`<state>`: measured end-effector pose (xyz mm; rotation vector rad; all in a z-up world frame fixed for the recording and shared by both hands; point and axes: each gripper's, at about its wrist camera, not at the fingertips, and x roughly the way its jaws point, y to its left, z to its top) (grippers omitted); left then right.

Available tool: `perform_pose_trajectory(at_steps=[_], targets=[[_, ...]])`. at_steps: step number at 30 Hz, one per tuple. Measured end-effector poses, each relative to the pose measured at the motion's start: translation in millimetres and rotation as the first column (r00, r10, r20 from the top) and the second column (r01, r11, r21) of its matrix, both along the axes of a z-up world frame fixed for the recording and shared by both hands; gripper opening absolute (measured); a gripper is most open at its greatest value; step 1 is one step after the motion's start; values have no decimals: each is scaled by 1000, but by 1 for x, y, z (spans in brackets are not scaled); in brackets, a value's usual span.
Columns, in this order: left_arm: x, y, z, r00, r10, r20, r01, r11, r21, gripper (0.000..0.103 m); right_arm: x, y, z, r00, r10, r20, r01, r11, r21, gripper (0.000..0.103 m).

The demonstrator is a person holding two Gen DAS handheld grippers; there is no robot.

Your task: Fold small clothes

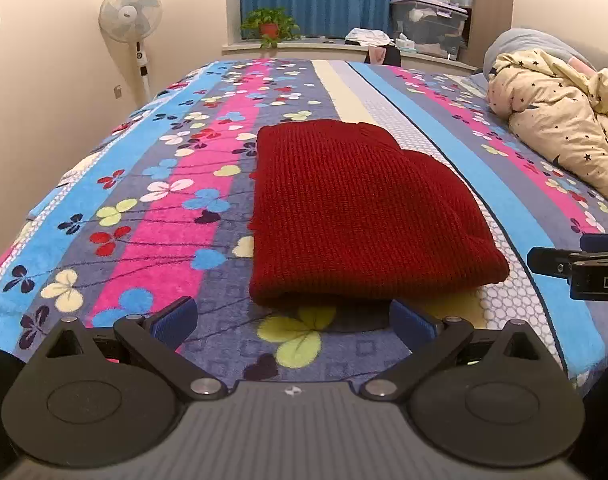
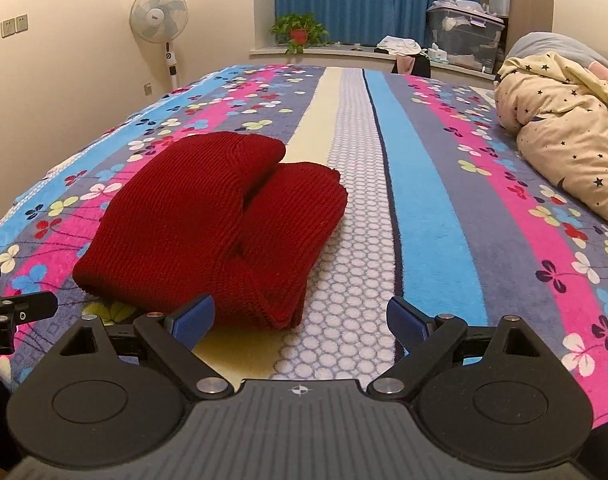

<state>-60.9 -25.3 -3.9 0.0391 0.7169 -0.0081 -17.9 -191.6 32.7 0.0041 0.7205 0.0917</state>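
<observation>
Readable only in fragments. "DA" in pale capitals on the black body of the right gripper (image 1: 595, 268), cut off by the right edge of the left wrist view. A sliver of pale lettering on the left gripper (image 2: 0, 320) at the left edge of the right wrist view, too clipped to make out.

There's the red knitted sweater (image 1: 355, 216) right ahead of me, already folded into a thick, compact bundle and lying flat on the flowered, striped bedspread (image 1: 152, 208). Deep red, chunky ribbed knit. From my left side it reads as one neat rectangle, near edge rounded where the fabric doubles over. From my right side I see the sweater (image 2: 208, 232) in two stacked lobes with a crease between them, the layered folded edges facing me at the near corner.
</observation>
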Motion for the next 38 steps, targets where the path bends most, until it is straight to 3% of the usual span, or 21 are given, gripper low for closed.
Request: perform_pose_trajectory(at_steps=[38], targets=[[0,-3,-4,1000,-7,-6,7,1000,2,102,-1,2,-4,1000,25,-10,-25,1000,-15,93]])
